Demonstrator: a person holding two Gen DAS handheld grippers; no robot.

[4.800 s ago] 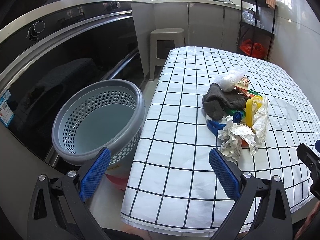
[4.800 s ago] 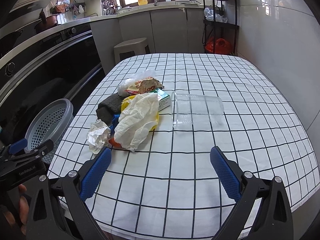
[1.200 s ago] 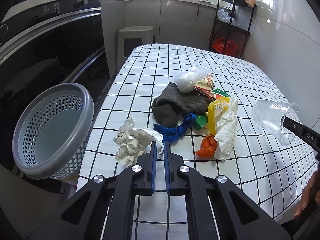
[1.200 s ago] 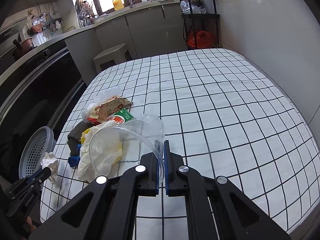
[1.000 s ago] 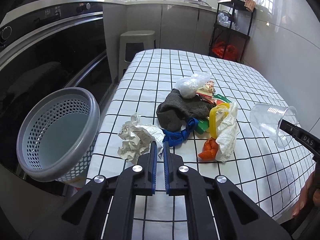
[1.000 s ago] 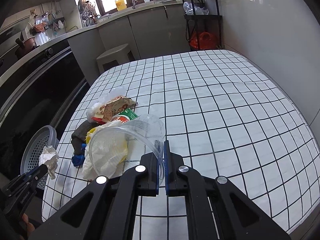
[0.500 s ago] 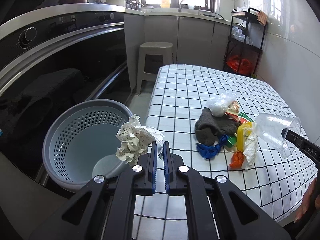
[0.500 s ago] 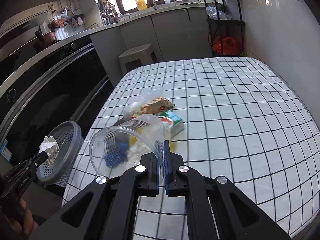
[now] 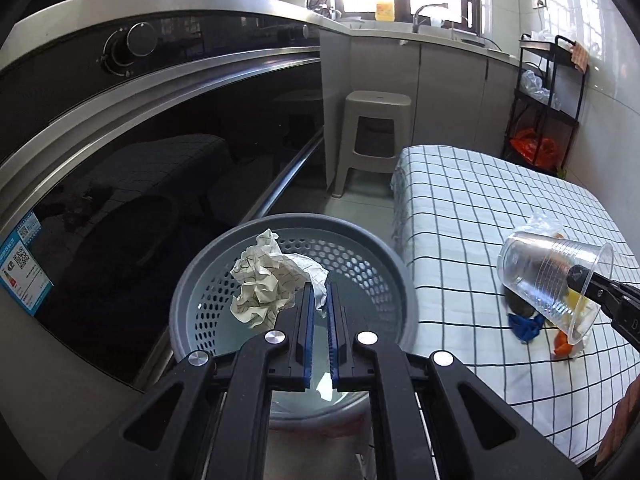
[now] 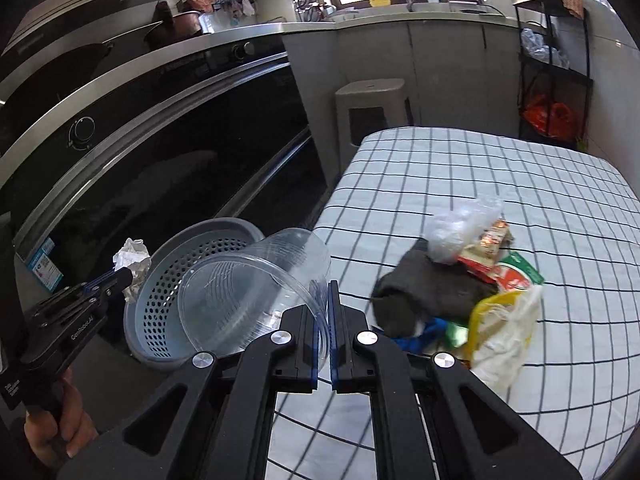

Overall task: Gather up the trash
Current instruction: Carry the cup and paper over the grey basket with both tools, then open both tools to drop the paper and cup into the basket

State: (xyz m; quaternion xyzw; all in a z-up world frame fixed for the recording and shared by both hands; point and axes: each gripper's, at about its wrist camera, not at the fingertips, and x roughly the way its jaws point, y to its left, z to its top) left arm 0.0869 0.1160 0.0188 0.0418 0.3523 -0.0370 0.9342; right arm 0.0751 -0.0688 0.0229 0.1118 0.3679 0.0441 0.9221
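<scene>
Right of the fingers (image 10: 333,300), the heap's motion-blurred: crumpled blue scrap (image 10: 420,334) mostly buried under the dark grey cloth (image 10: 432,292). Round grey perforated plastic basket (image 10: 160,320) half-hidden behind the clear plastic cup (image 10: 256,292).

Home kitchen — built-in oven (image 9: 168,128), sink tap (image 9: 424,14), plastic stool (image 9: 376,136)

The basket (image 9: 404,280) stands on the floor left of the table (image 9: 460,200), stool (image 9: 376,120) behind.

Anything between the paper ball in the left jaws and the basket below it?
Nothing: in the left wrist view the crumpled paper hangs over the open grey basket, with only bare basket floor beneath.
</scene>
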